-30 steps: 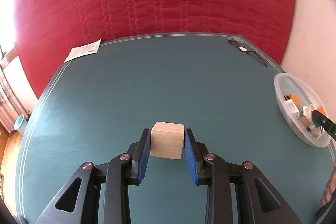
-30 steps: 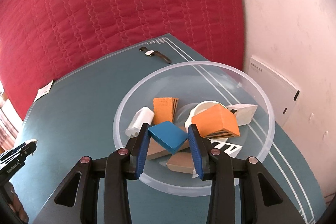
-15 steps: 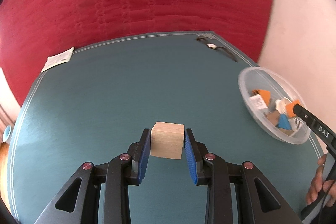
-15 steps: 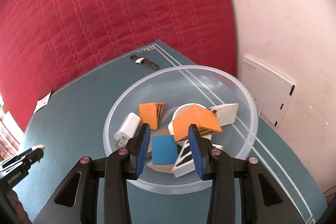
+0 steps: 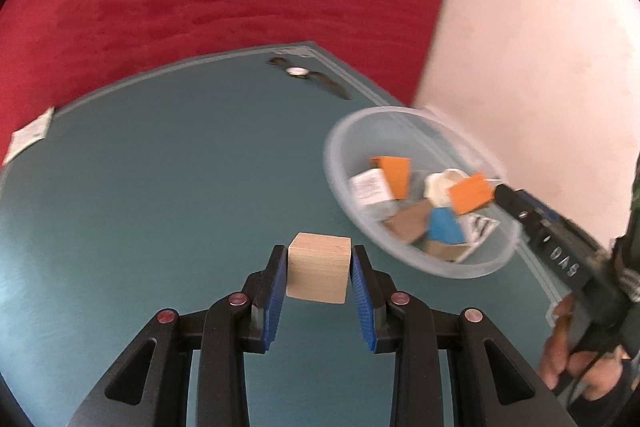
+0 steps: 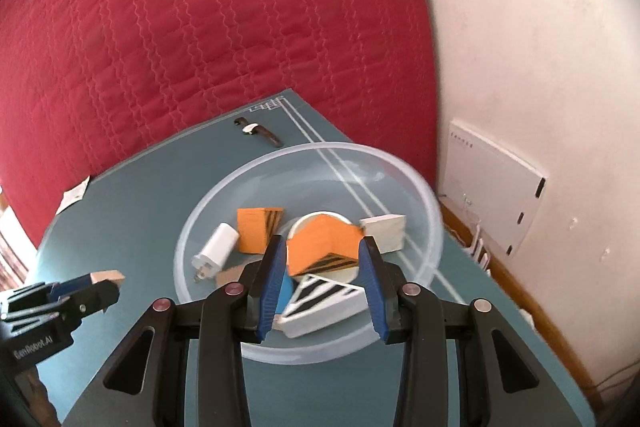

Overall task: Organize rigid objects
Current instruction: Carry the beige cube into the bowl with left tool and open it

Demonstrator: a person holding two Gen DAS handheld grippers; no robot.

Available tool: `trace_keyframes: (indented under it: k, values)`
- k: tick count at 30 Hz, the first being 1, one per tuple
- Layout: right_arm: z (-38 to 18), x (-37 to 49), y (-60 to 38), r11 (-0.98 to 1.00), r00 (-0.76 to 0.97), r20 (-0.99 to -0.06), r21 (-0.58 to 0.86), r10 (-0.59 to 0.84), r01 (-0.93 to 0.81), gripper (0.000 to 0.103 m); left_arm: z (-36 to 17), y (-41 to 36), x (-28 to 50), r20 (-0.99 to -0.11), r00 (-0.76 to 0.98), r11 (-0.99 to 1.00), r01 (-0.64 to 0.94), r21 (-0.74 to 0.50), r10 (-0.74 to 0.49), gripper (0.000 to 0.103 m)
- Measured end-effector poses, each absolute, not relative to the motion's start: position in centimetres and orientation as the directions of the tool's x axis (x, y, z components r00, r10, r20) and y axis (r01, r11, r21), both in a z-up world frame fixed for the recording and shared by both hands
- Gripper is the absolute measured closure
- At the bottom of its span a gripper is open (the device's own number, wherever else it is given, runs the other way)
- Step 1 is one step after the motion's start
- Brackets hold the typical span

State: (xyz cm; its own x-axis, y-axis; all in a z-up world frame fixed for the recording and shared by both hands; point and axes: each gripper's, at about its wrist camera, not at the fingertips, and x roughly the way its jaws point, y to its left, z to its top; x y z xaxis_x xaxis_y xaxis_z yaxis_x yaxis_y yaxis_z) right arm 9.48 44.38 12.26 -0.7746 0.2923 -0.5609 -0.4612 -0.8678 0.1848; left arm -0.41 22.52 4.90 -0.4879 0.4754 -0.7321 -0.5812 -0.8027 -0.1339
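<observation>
My left gripper [image 5: 319,267] is shut on a plain wooden cube [image 5: 319,267] and holds it above the teal table, left of a clear plastic bowl [image 5: 340,187]. The bowl [image 6: 400,171] holds several blocks: orange ones [image 6: 324,243], a blue one [image 5: 444,227], a white striped wedge [image 6: 320,307] and a white plug [image 6: 216,247]. My right gripper [image 6: 323,275] is open and empty above the bowl's near side. The left gripper with the cube also shows in the right wrist view [image 6: 106,277].
A wristwatch [image 5: 308,75] lies at the table's far edge. A paper slip [image 5: 30,135] lies at the far left corner. A red quilted backdrop stands behind the table. A white wall with a white box [image 6: 492,187] is on the right.
The right gripper let go of the blue block, which now lies in the bowl, and has opened and pulled back. The left gripper has moved right toward the bowl with the cube.
</observation>
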Motion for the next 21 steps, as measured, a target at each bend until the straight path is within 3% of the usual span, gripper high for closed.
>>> trace_keyframes:
  k: [12, 19, 21]
  values:
    - [10.5, 11.2, 45.5, -0.864, -0.769, -0.574, 0.199, 0.279, -0.462, 0.064, 5.4, 27.8, 0.3, -0.721, -0.457, -0.740, -0.662, -0.115, 0.521, 0.070]
    - [10.3, 11.6, 45.9, -0.855, -0.776, -0.565, 0.221, 0.280, -0.469, 0.064, 5.3, 27.0, 0.7, -0.729, -0.456, -0.741, -0.664, -0.103, 0.510, 0.069]
    - [10.2, 11.7, 45.9, -0.852, -0.777, -0.563, 0.224, 0.283, -0.473, 0.064, 4.9, 26.1, 0.8, -0.738, -0.456, -0.751, -0.652, -0.103, 0.497, 0.065]
